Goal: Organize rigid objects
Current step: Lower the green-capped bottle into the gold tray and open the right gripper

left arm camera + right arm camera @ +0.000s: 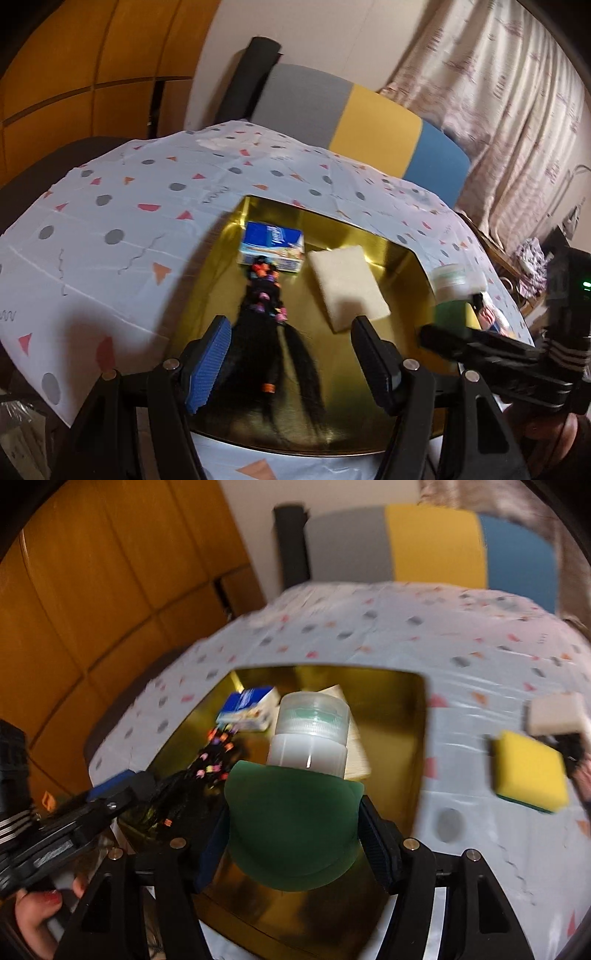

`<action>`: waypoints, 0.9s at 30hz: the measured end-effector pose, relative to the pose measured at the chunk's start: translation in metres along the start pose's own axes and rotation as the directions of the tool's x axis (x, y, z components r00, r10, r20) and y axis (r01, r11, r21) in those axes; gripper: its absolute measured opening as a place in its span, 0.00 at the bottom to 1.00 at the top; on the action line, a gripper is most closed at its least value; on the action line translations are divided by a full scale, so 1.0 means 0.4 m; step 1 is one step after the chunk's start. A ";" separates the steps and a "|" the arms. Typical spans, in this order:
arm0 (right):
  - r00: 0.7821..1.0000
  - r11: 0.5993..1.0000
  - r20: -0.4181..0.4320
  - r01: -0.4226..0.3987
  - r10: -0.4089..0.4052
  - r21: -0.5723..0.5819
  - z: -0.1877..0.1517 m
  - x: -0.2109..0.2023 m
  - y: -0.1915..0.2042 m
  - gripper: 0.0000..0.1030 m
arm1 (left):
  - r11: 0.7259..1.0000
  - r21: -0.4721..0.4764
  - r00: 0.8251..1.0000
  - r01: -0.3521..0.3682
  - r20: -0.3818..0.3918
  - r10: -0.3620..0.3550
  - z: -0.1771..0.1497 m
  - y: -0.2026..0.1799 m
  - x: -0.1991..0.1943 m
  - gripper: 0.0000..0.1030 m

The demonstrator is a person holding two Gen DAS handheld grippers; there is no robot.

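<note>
Your right gripper (pixel 291 827) is clamped on a green bottle (pixel 291 834) with a translucent cap (pixel 314 712), pads pressed to both sides, at lower centre of the right wrist view. The bottle is held over the gold tray (pixel 399 738).

Your left gripper (pixel 291 350) stands parted with nothing pressed between its pads, at lower centre of the left wrist view. A black hairpiece with coloured beads (pixel 267 306) lies in the tray below the gap; whether the pads touch it you cannot tell.

In the tray's upper part sit a blue-and-white carton (pixel 272 245) and a cream sponge (pixel 347 288).

At the right edge of the right wrist view, a yellow-and-green sponge (pixel 530 771) lies on the patterned tablecloth (pixel 369 627), a whitish block (pixel 556 714) just above it.
</note>
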State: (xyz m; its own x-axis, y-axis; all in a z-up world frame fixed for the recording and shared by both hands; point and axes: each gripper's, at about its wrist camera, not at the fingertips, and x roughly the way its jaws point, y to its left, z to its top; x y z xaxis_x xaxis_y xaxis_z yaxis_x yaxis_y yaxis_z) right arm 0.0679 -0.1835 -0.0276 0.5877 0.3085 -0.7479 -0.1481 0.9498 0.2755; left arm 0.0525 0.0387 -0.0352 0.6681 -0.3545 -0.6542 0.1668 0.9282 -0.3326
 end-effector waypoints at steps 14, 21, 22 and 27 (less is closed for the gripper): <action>0.982 0.992 -0.187 -0.006 -0.018 -0.127 0.082 0.243 0.100 0.75 | 0.994 -0.101 0.999 -0.034 0.011 0.035 0.025 0.081 -0.012 0.66; 0.996 0.998 -0.090 -0.017 0.012 -0.055 0.060 0.142 0.077 0.75 | 0.995 -0.095 1.000 -0.014 -0.005 0.014 0.016 0.072 0.000 0.66; 0.997 0.999 -0.072 -0.014 0.011 -0.044 0.054 0.125 0.070 0.76 | 0.996 -0.094 1.000 -0.010 -0.008 0.010 0.014 0.068 0.002 0.66; 1.000 0.999 -0.006 -0.029 0.029 0.024 0.026 0.042 0.028 0.78 | 0.998 -0.064 1.000 0.000 -0.020 -0.001 0.001 0.037 0.009 0.66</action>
State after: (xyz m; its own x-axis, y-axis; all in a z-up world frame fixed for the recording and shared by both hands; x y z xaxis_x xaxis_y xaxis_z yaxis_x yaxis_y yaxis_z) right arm 0.0845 -0.1681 -0.0307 0.5782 0.3365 -0.7433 -0.1462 0.9390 0.3113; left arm 0.0576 0.0512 -0.0422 0.6532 -0.3575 -0.6675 0.1197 0.9192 -0.3752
